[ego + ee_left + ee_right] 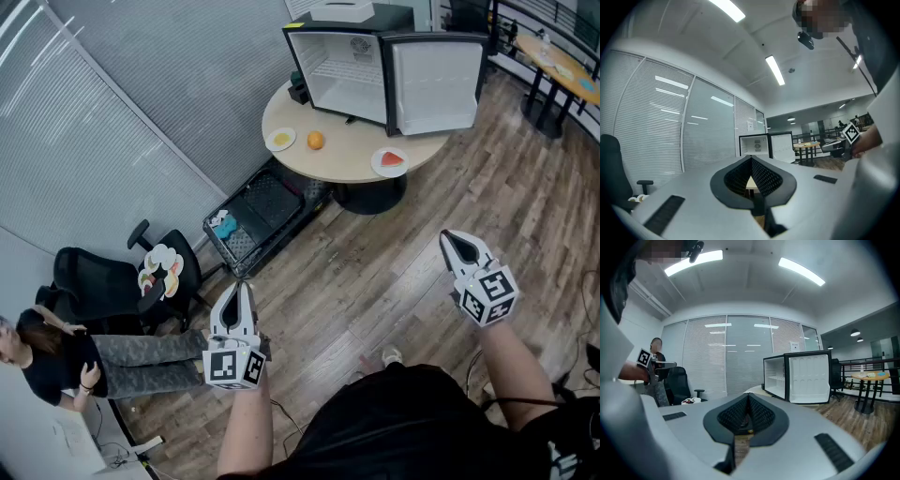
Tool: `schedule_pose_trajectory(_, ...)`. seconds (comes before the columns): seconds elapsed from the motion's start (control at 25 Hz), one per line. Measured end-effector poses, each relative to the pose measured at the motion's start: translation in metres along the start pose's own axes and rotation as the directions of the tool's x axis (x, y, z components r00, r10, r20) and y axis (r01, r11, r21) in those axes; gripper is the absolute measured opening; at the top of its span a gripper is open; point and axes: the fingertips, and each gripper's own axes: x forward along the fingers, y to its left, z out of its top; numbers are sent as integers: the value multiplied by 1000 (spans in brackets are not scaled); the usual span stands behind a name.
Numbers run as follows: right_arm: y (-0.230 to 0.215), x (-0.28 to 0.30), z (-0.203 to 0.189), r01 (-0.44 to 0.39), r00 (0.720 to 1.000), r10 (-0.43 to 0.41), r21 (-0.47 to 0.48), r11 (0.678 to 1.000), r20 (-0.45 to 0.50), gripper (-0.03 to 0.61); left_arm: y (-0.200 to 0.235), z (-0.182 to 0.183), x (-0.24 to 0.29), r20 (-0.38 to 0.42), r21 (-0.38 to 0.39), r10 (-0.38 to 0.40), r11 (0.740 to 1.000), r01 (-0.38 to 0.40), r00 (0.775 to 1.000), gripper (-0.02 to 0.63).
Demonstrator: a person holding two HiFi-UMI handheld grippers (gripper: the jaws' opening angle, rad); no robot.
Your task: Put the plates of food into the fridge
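A small black fridge (342, 75) stands on the round beige table (347, 155), its door (436, 84) swung open and its white shelves bare. On the table lie a plate with yellow food (280, 140), an orange (315, 140) and a plate with a watermelon slice (390, 161). My left gripper (244, 287) is shut and holds nothing, low over the wooden floor and well short of the table. My right gripper (452, 240) is shut and holds nothing too, nearer the table's right side. The fridge (780, 376) shows ahead in the right gripper view, and farther off beyond the left gripper (751, 161).
A black wire cart (258, 220) lies on the floor beside the table's left. A black office chair (159, 272) holds toy food. A person (56, 356) sits at the lower left. Another table (562, 58) stands at the far right, and blinds line the wall.
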Motion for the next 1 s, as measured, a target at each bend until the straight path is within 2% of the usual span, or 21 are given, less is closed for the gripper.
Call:
schedule_pose_trajectory(0.2,-20,4,4,-9,1000,9,-21,1000,-5,5,-12,7,14,11,1,8,1000,-8,1000,6)
schedule_pose_trajectory(0.4,-36,14,-9,-29,999,29,-21,999,-21,5,-22,6,29,5,7,23,1000,-23,1000,6)
schedule_pose_trajectory(0.52,-48,28,-22,-25,999,26,17,1000,-37,5,-20,-2,35,-11,3,31,1000,-30,999,6)
schedule_pose_trajectory(0.72,-63,58,-34,3,999,1,79,997,-47,5,5,-15,50,-46,3,52,999,-52,998,6)
schedule_pose_trajectory(1.0,-80,112,-41,67,996,-61,98,993,-61,6,54,-24,115,-6,2,40,999,-40,999,6)
